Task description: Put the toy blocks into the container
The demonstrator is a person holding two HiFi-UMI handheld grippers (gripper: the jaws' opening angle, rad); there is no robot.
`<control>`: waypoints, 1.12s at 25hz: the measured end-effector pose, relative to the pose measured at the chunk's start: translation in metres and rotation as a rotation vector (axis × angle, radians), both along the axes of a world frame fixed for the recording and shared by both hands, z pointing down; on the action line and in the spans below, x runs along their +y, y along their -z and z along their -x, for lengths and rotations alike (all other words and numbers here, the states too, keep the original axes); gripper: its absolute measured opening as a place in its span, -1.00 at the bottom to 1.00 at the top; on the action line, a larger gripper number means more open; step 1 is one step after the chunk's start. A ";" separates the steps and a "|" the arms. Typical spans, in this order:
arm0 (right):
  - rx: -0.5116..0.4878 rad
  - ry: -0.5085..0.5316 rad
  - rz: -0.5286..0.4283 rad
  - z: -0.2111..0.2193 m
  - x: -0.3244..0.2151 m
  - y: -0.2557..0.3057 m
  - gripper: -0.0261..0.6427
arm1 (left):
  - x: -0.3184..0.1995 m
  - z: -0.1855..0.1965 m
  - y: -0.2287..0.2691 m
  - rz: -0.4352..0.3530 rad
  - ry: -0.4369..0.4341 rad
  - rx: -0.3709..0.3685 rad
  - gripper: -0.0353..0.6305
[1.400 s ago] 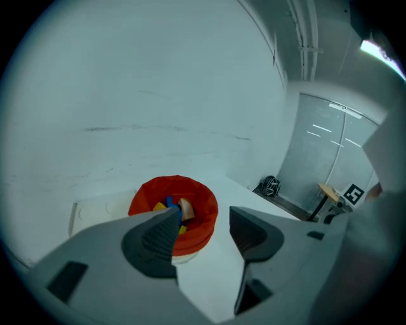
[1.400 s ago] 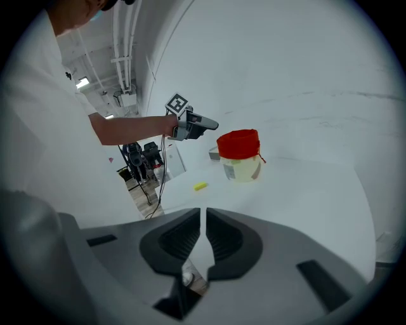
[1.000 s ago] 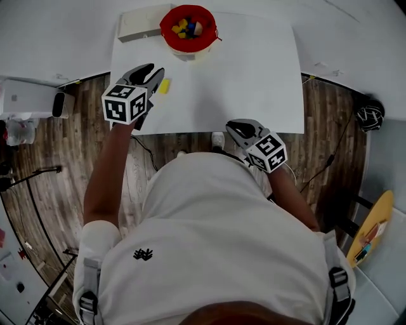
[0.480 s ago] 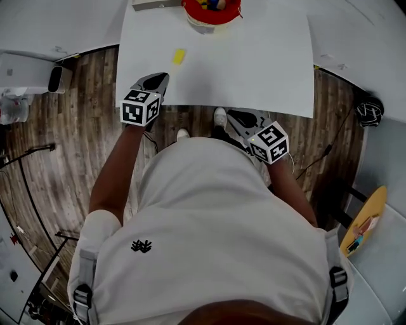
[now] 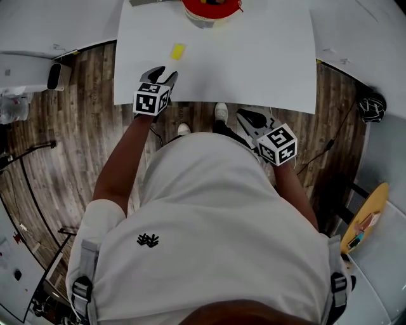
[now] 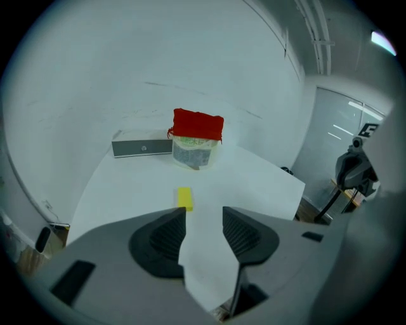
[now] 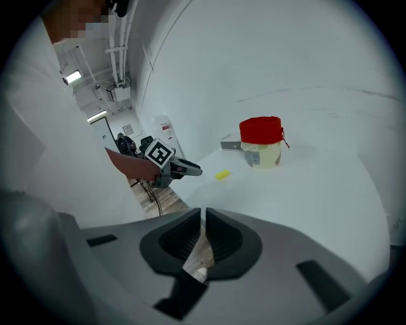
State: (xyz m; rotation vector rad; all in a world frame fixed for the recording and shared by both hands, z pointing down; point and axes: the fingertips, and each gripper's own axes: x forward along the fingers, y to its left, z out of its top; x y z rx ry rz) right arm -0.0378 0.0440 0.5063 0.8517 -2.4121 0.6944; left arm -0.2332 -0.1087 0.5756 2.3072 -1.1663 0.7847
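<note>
A yellow block (image 5: 177, 51) lies alone on the white table (image 5: 266, 70), a short way ahead of my left gripper (image 5: 165, 77). In the left gripper view the block (image 6: 184, 198) sits just beyond the jaws. The left gripper (image 6: 204, 219) is open; its jaws have just been opening and nothing is between them. The red-rimmed container (image 5: 212, 6) with blocks inside stands at the table's far edge (image 6: 197, 143). My right gripper (image 5: 254, 117) hangs off the table's near edge, shut and empty (image 7: 203, 222). From there I see the left gripper (image 7: 184, 168), the block (image 7: 222, 174) and the container (image 7: 263, 143).
A grey flat box (image 6: 142, 146) lies left of the container. The table's near edge runs just below the left gripper, over wooden floor (image 5: 76, 146) and my shoes (image 5: 220, 112). A white appliance (image 5: 25, 73) stands at the left.
My left gripper has come down and back from beside the yellow block to the table's near edge. The head view tilted, sliding the container to the top edge. The right gripper barely moved.
</note>
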 end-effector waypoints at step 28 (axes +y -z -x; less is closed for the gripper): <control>-0.013 0.006 0.036 -0.102 -0.058 -0.017 -0.84 | -0.078 -0.005 -0.073 0.105 0.131 -0.246 -0.46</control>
